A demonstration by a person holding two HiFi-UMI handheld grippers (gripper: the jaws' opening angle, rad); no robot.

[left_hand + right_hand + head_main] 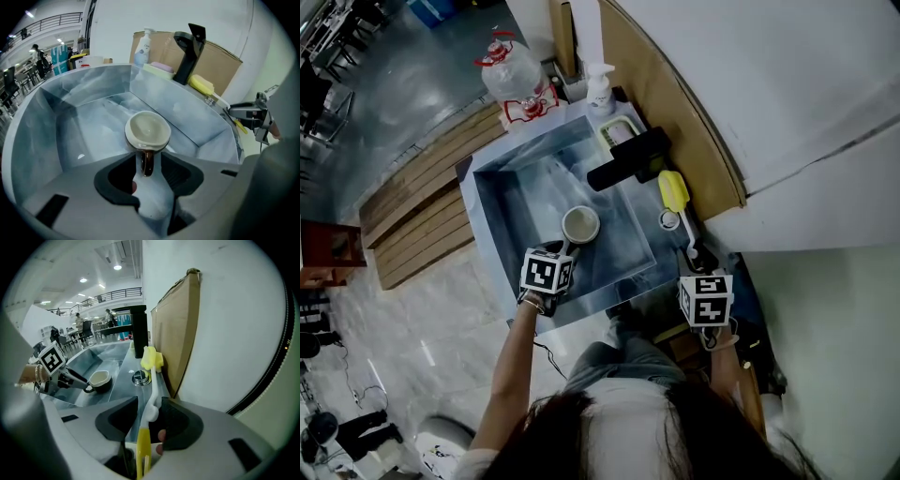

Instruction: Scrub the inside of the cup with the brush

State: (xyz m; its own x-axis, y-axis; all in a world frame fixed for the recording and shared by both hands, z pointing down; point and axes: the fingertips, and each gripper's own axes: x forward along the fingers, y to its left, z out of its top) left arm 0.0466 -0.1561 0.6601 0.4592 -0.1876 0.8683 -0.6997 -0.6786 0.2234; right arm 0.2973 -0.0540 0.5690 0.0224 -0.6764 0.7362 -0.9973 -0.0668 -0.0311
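We see the left gripper (149,165) with its fingers (117,180) spread wide. The dark handle of the cup (147,129) stands in the gap between them, and neither pad presses on it. The pale bowl of the cup lies just past the fingertips, mouth up, on the floor of the steel sink (47,126). The right gripper (149,417) is also spread. The brush (151,380) runs lengthwise through the gap between its fingers (180,420), with the yellow grip back near the palm end and the white neck lying close to the right-hand pad, which leaves clear space on the left-hand side. We cannot tell whether that pad touches the neck, and nothing is clamped. The yellow brush head rests well beyond the fingertips on the sink's ledge, just beside a round metal knob (139,377) and against a sheet of cardboard (176,333). Farther out along the same line stands a black faucet (138,331). To the left of the right fingers, down in the basin, we see the cup again with the left gripper's tips at its handle. From the left fingers, the faucet and a soap bottle (142,47) stand on the far rim, well beyond the cup.
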